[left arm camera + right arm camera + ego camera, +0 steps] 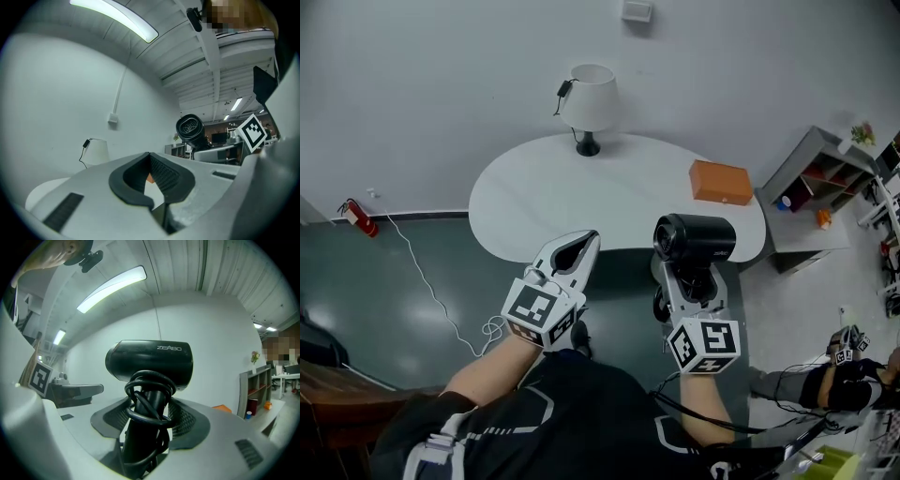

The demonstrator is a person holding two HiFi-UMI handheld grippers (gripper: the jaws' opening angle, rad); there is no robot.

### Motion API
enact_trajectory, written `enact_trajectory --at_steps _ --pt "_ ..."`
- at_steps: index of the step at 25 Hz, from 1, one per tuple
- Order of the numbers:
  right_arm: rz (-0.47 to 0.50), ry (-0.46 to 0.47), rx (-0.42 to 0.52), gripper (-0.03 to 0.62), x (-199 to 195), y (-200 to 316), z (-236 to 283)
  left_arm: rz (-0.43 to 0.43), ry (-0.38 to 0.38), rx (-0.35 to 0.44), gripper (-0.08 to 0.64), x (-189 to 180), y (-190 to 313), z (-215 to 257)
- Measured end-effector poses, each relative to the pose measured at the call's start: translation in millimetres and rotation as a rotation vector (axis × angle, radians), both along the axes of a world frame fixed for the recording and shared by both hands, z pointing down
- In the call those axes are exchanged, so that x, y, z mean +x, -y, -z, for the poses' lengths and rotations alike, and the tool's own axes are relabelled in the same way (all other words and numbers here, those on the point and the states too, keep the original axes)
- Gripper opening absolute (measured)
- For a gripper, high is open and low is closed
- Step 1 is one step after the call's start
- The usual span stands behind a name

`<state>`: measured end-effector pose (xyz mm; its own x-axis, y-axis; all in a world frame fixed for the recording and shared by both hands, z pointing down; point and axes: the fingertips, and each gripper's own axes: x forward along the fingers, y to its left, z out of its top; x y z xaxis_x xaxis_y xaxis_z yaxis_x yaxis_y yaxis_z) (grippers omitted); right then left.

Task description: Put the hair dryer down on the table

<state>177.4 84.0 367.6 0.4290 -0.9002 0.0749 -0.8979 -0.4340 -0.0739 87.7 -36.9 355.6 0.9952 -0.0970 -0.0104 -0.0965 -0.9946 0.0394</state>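
The black hair dryer with a rounded barrel stands upright in the right gripper, not yet set down. Its barrel hangs over the near edge of the white, round-cornered table, toward that edge's right part. In the right gripper view the hair dryer has its handle between the two jaws, which are spread wide and pinch it from both sides, and its own black cord is looped round the handle just above the pads.

The left gripper sits to the left of the dryer, also at the table's near edge, pointing toward the tabletop. In its own view the left gripper has its tips pressed together with nothing between them.

On the table's far edge stands a white lamp with a fabric shade and a dark base. An orange rectangular box lies near the table's right end. A grey open shelf unit stands just right of the table, and a red fire extinguisher sits well off to its left.
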Motion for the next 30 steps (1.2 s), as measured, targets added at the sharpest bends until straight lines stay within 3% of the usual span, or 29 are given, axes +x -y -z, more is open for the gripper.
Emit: enact_trajectory --at_steps 12,27,30 --pt "-0.028 -0.005 -0.076 0.259 57 70 -15 -0.016 -0.006 -0.054 0.005 62 71 -19" --pt "-0.087 0.003 -0.106 0.259 114 133 -11 -0.024 0.012 -0.102 0.005 99 146 -25" --pt "-0.081 0.008 -0.115 0.259 122 142 -15 -0.025 0.026 -0.076 0.005 105 149 -30"
